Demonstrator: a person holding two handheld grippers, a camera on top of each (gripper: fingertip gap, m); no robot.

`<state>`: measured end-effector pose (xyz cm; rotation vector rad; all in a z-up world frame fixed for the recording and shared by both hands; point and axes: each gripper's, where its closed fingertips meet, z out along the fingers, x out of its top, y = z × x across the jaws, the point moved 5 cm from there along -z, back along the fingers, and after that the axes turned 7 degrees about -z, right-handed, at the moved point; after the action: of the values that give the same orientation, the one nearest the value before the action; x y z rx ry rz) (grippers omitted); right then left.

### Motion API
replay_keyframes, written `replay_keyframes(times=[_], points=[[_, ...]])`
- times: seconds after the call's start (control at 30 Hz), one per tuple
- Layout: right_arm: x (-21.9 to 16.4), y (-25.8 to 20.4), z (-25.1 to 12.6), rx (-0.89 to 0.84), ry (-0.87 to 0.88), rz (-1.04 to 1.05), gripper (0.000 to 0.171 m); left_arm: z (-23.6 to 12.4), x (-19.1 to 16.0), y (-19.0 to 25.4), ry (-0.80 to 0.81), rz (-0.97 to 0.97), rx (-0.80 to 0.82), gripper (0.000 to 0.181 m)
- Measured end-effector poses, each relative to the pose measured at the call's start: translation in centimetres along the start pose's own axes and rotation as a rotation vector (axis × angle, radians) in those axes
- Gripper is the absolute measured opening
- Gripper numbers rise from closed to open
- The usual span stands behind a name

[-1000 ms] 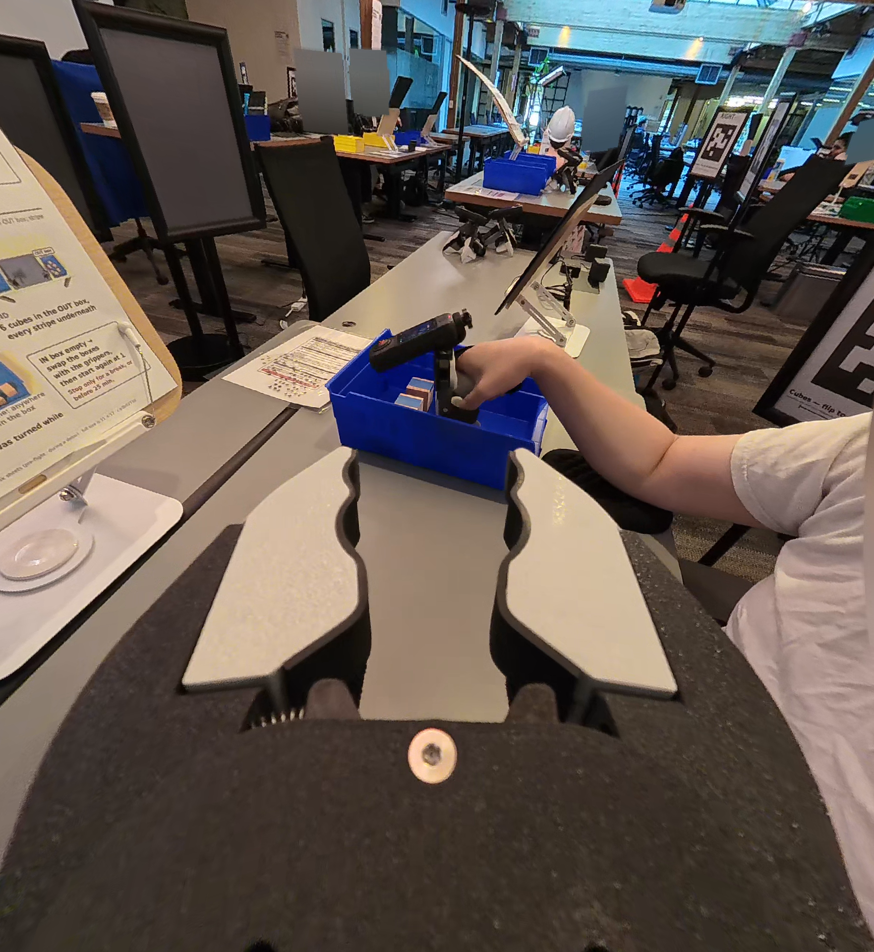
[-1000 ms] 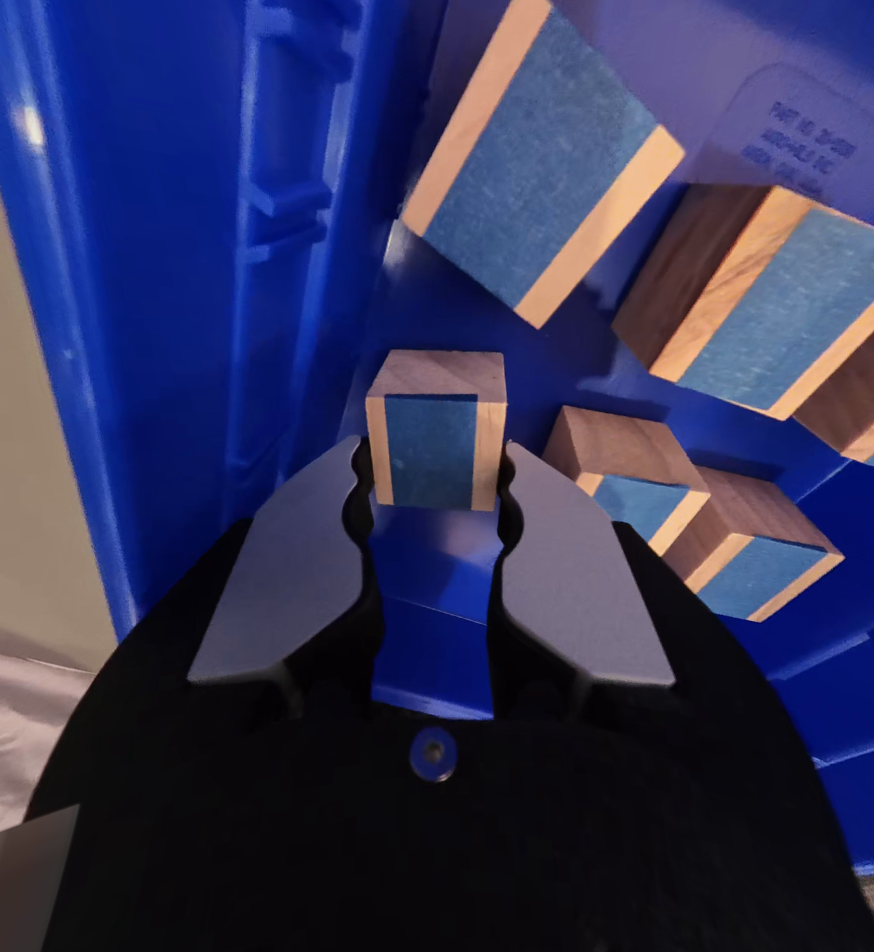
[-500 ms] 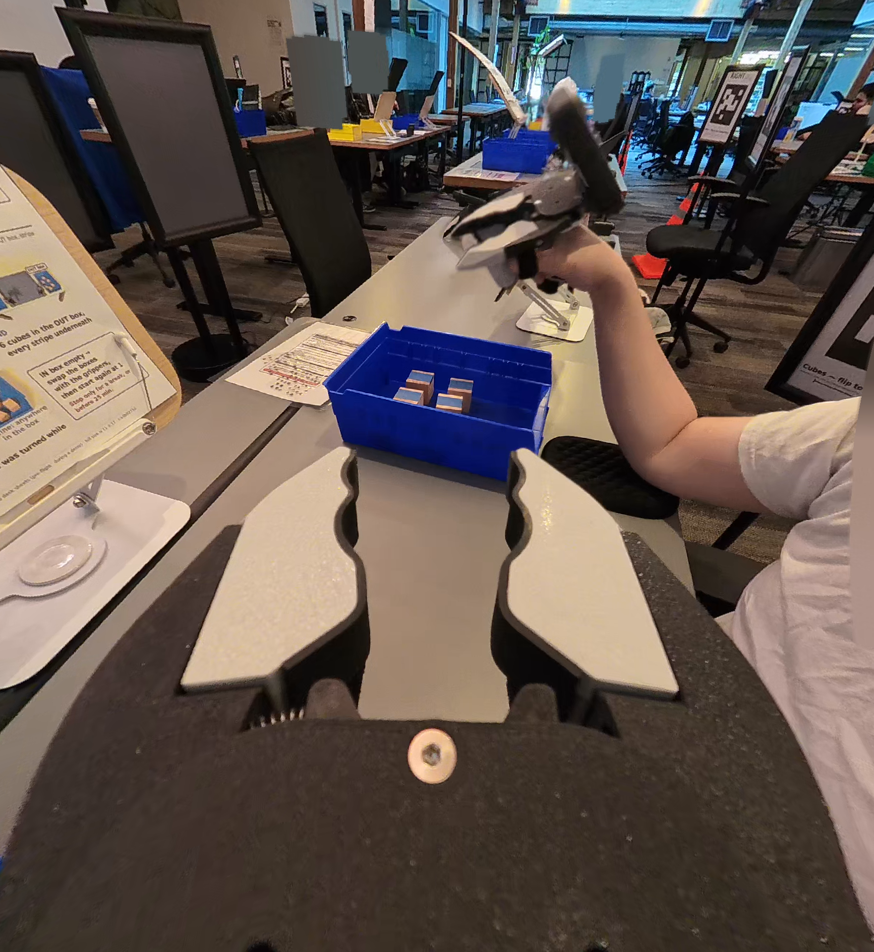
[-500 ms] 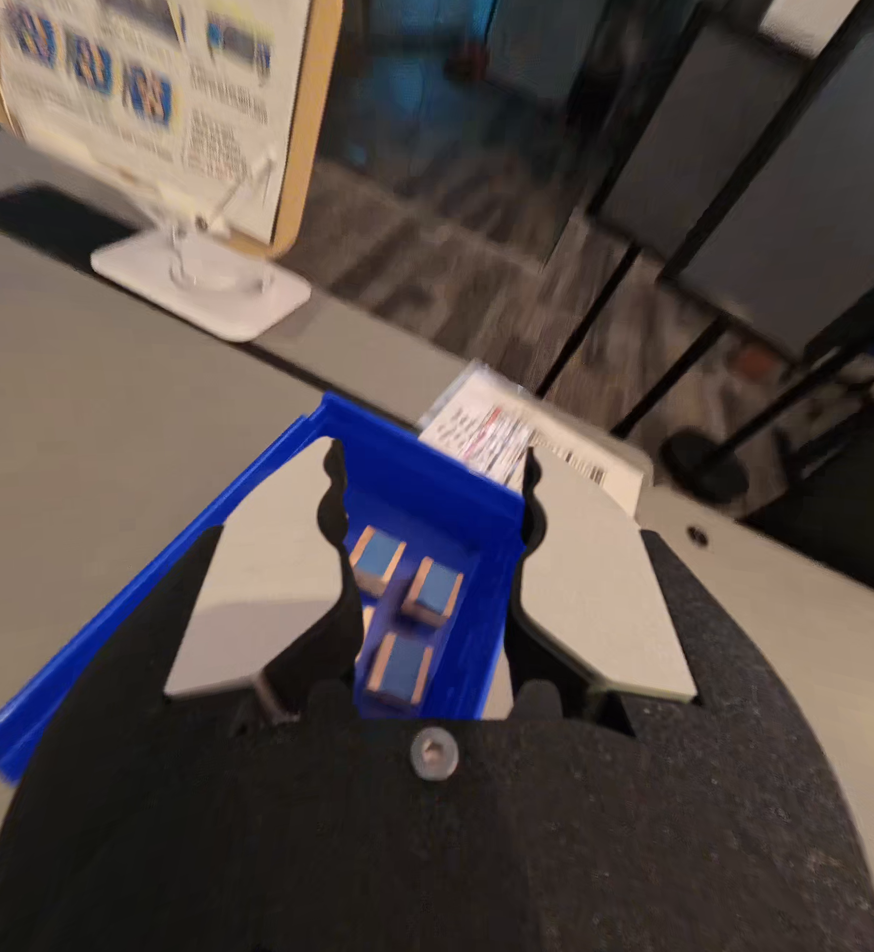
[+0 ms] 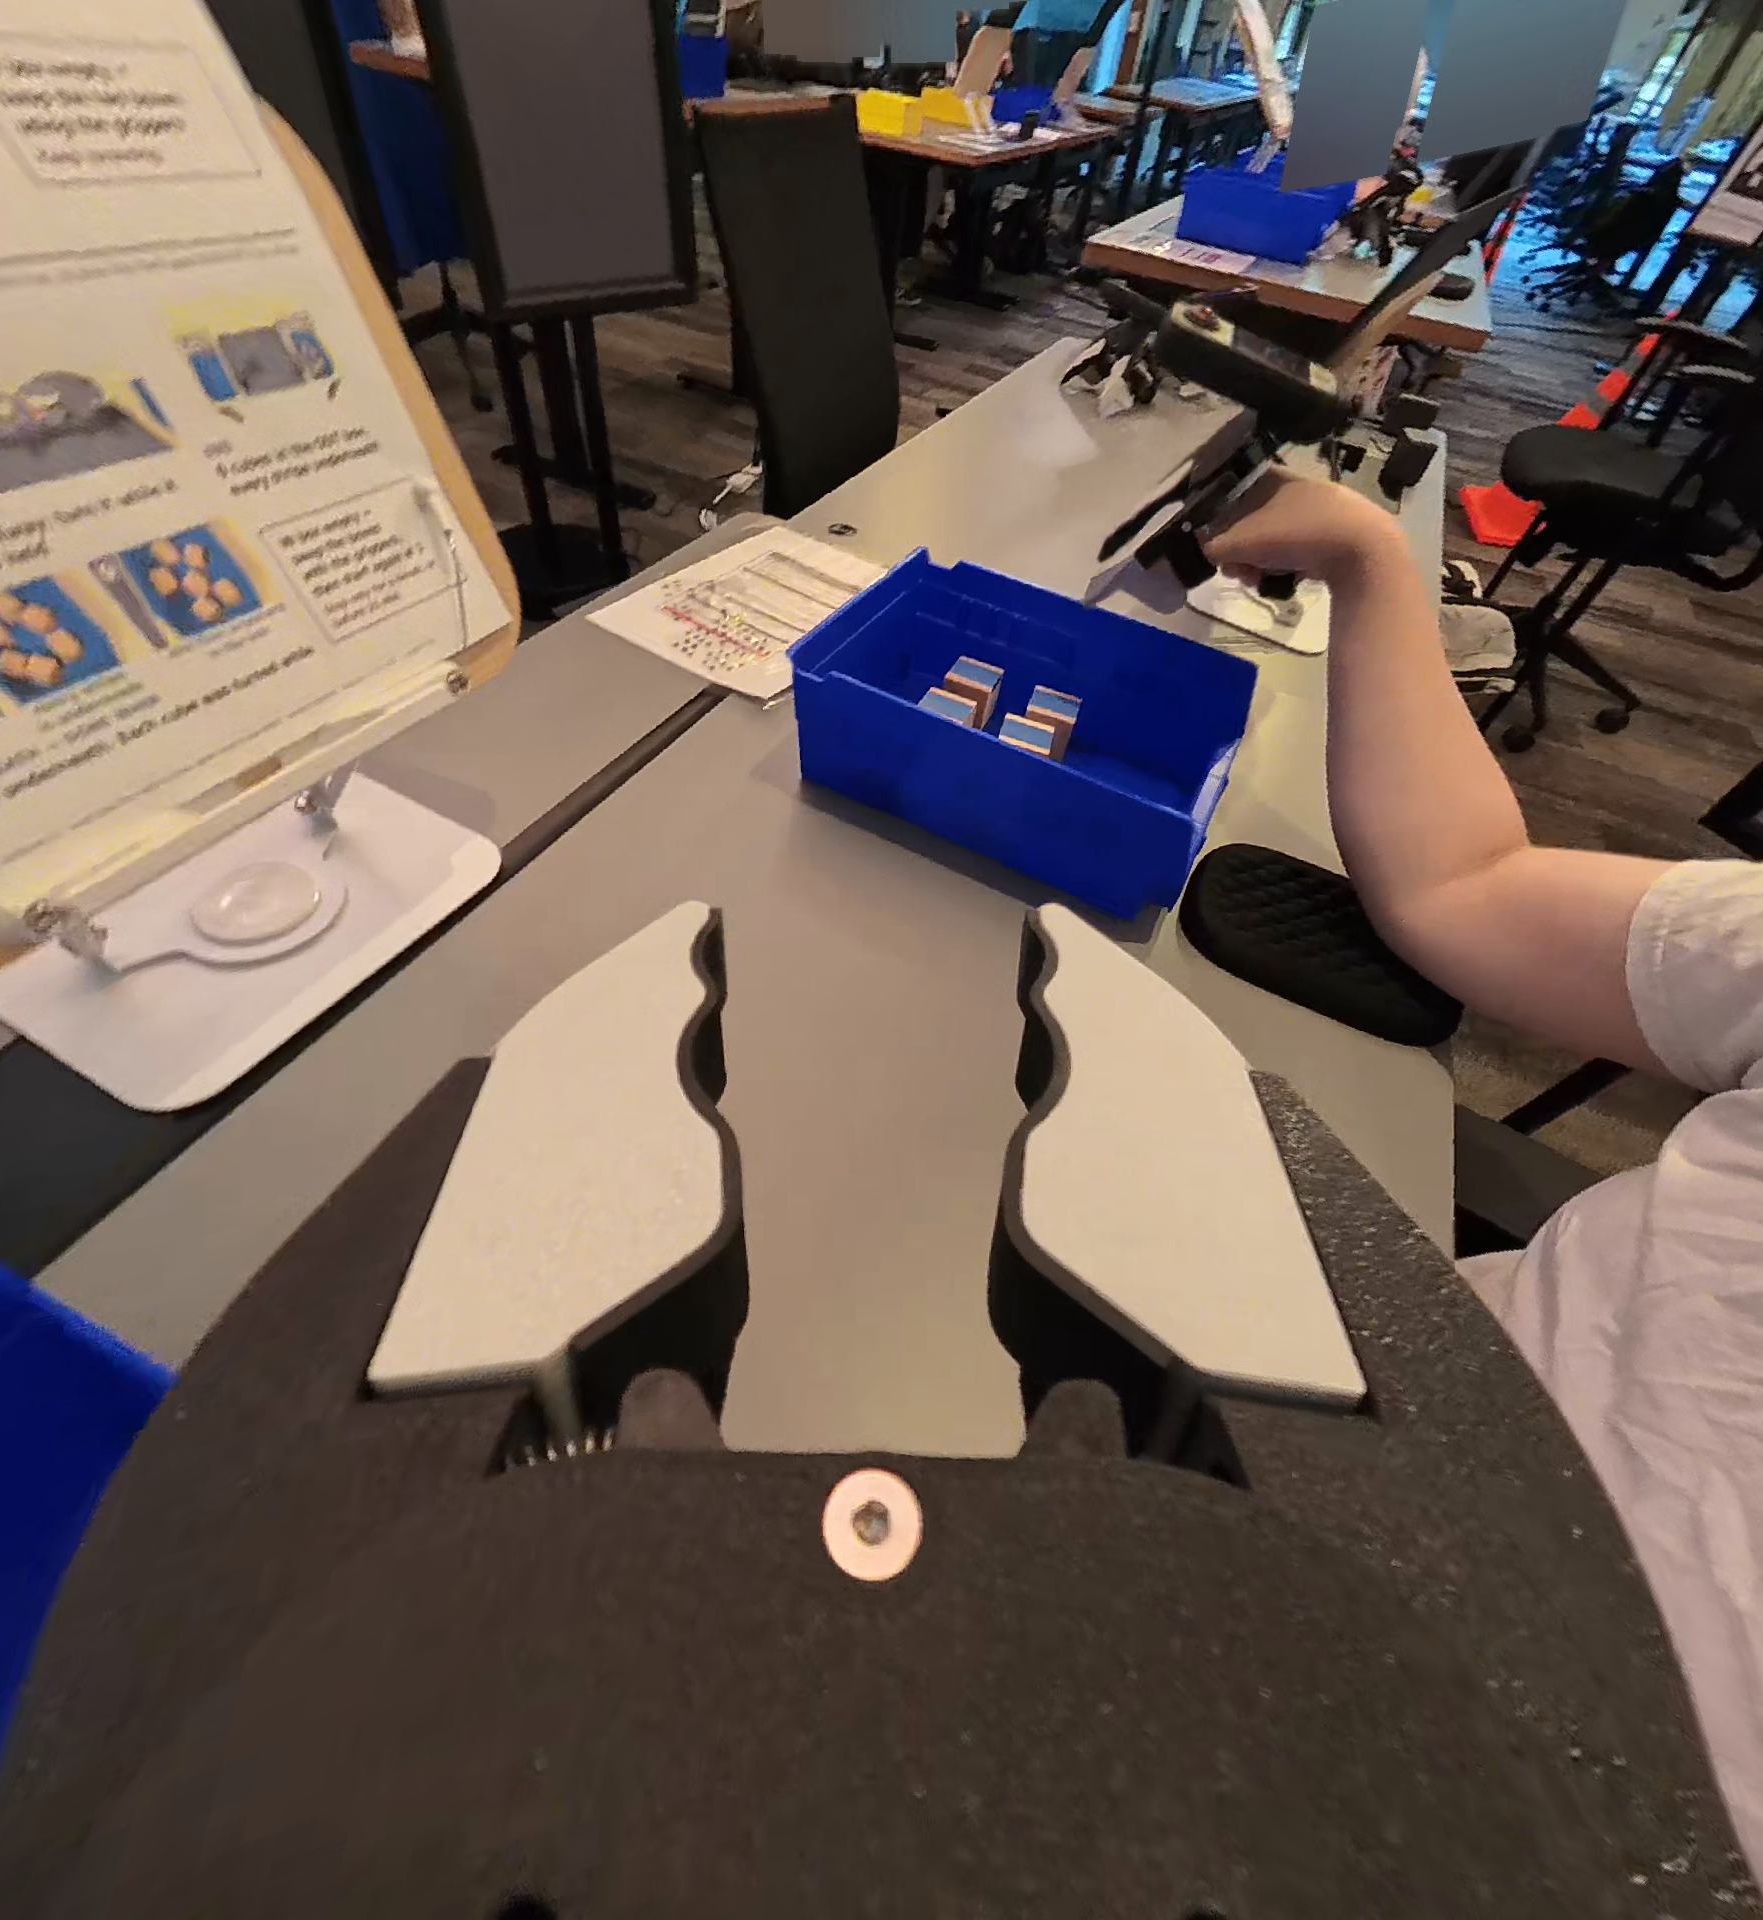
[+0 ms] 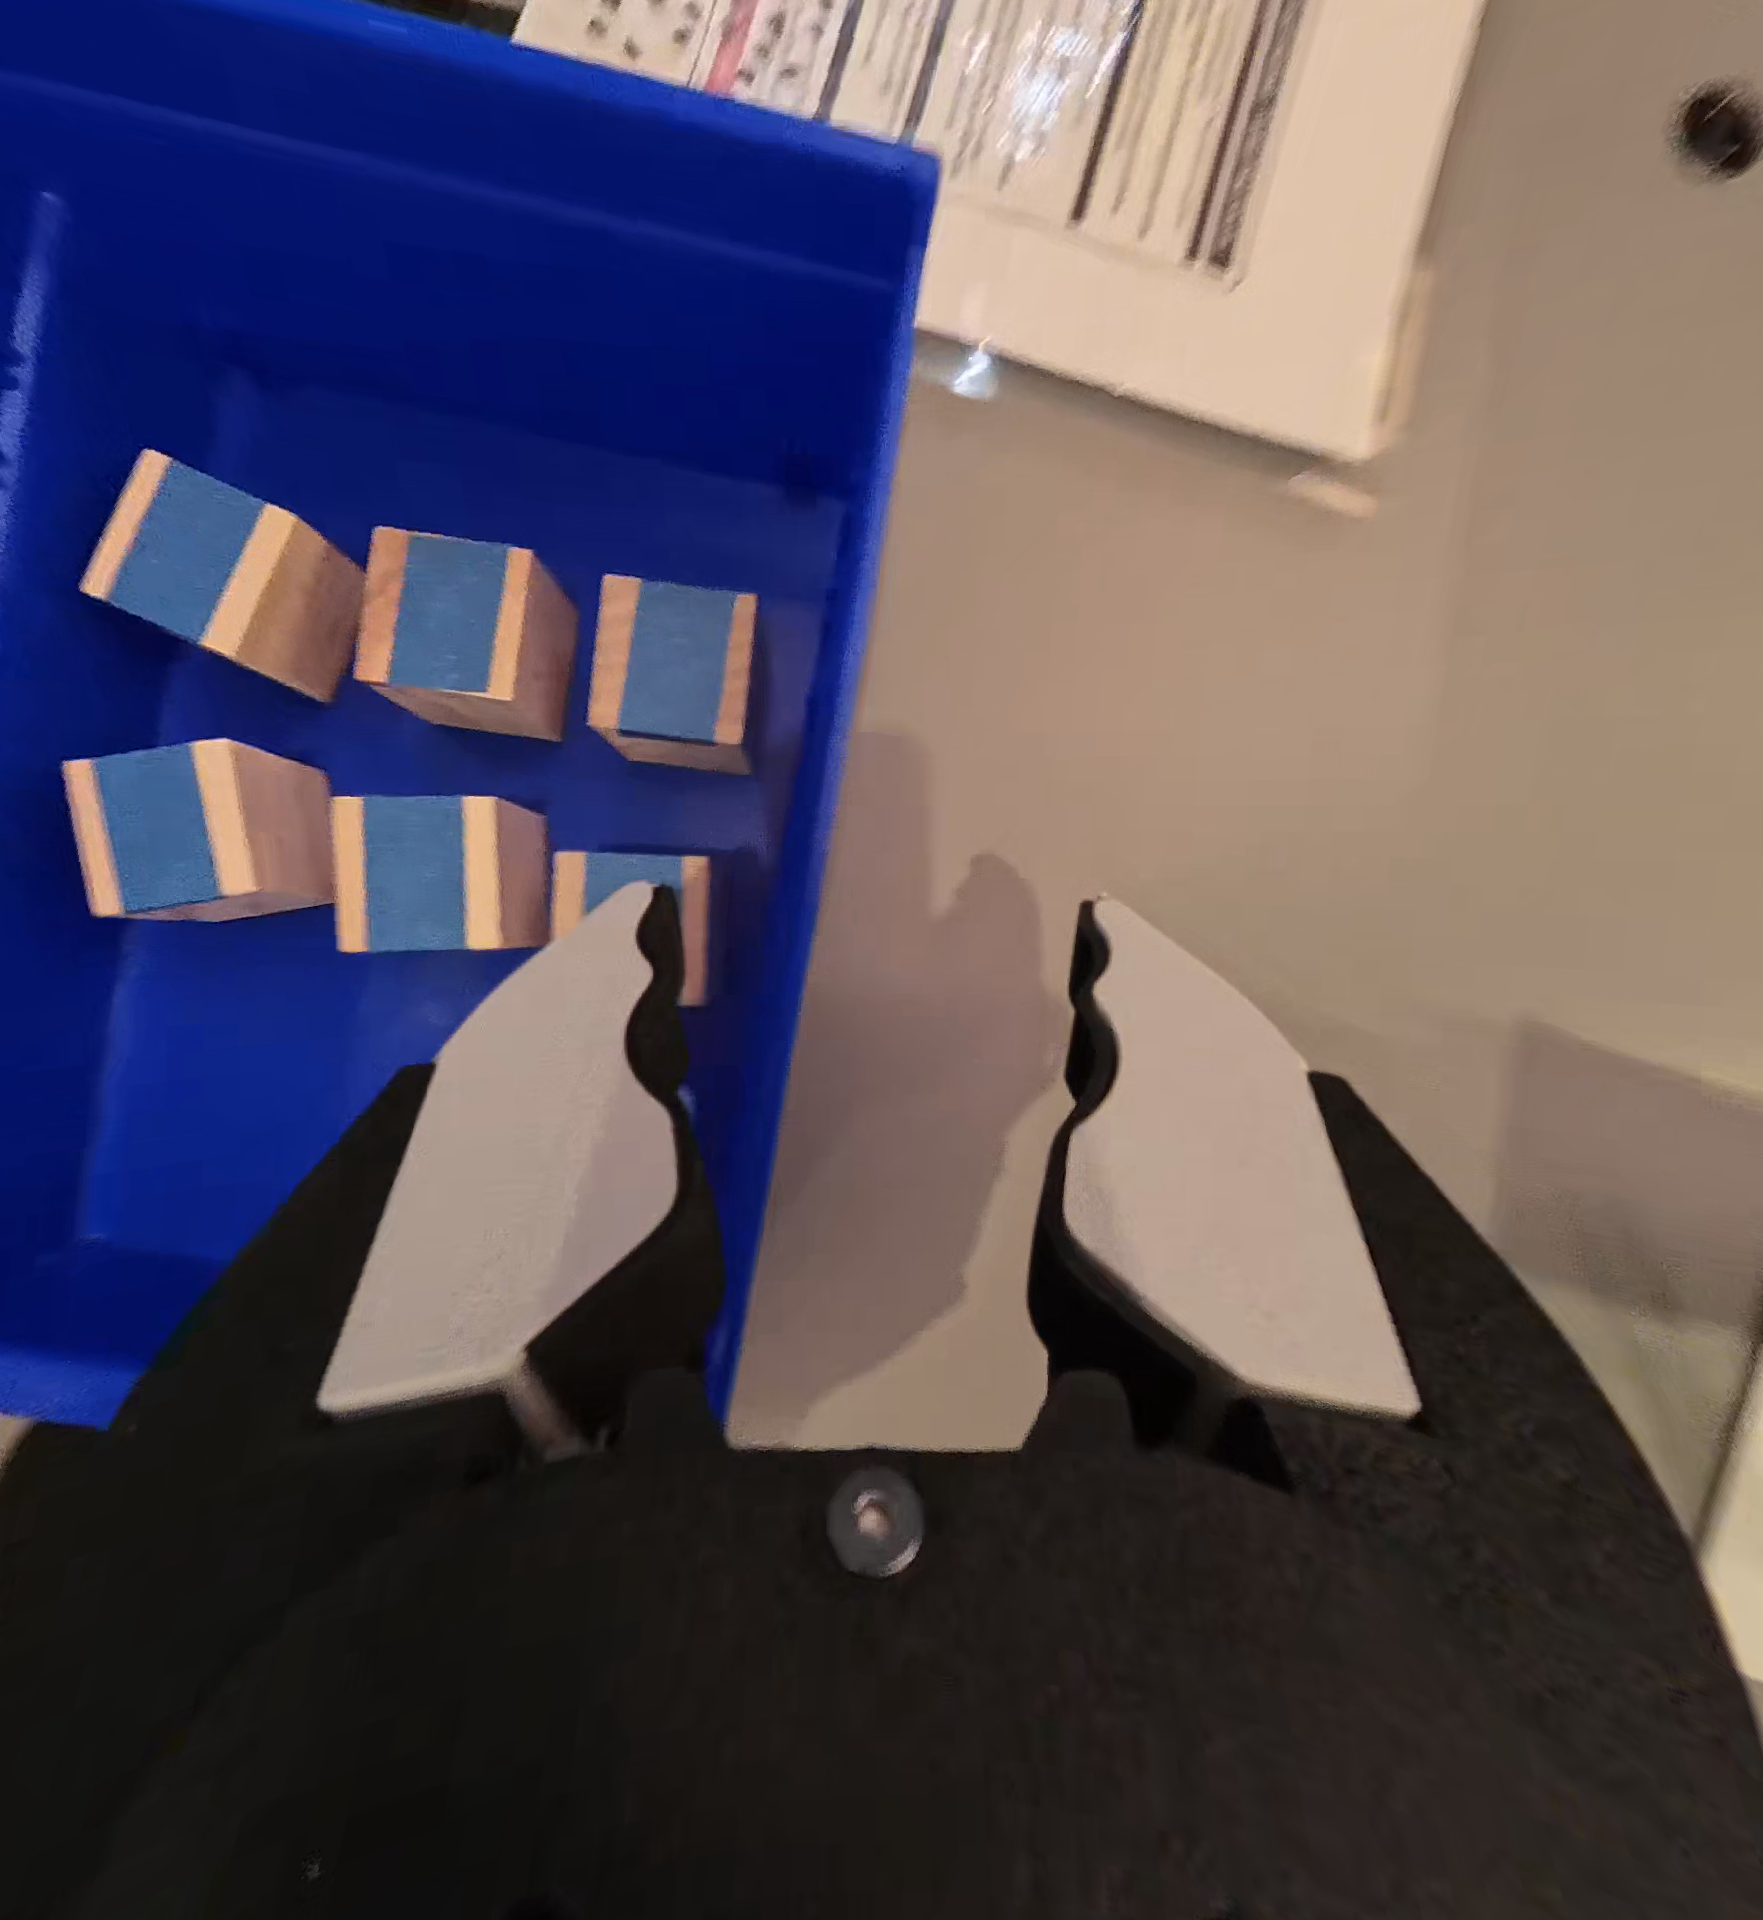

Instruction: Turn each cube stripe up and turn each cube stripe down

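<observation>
Cubes (image 6: 461, 629), six of them, sit in two rows of three inside the blue bin (image 6: 441, 239), each with its blue stripe facing up. Your right gripper (image 6: 872, 914) hangs spread wide and empty above the bin's side wall, one finger over the nearest cube. Your left gripper (image 5: 872, 935) is likewise wide and empty above the grey table (image 5: 856, 1091), well short of the bin (image 5: 1002, 810).

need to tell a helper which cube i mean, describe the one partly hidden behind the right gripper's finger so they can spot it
Find the open blue plastic bin on the grey table; six wooden cubes with blue stripes lie inside in two rows of three. The cube ends the row nearer the right gripper, beside the bin's wall. Alone among them, a grey finger covers its lower part.
</observation>
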<state>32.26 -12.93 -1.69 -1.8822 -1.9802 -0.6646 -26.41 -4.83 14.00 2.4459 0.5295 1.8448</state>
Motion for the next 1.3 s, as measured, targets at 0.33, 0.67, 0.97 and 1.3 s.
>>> replay_keyframes(times=[0.33,0.67,0.97,1.3], points=[[-0.7,-1.7,3.9,0.135,-0.211,0.106,0.008,-6.4,-6.3,-10.1,-0.446,-0.223,0.74,0.042],[-0.6,-1.7,3.8,0.106,-0.238,0.081,0.01,-18.2,-12.0,-19.7,-0.393,-0.517,1.112,0.042],[-0.6,-1.8,3.8,0.084,-0.248,0.064,0.01,-17.0,-19.9,-22.6,-0.65,-0.88,0.917,0.006],[-0.6,-1.9,3.7,0.059,-0.272,0.074,0.011,-10.4,-18.3,-20.7,-0.791,-0.825,0.878,0.004]])
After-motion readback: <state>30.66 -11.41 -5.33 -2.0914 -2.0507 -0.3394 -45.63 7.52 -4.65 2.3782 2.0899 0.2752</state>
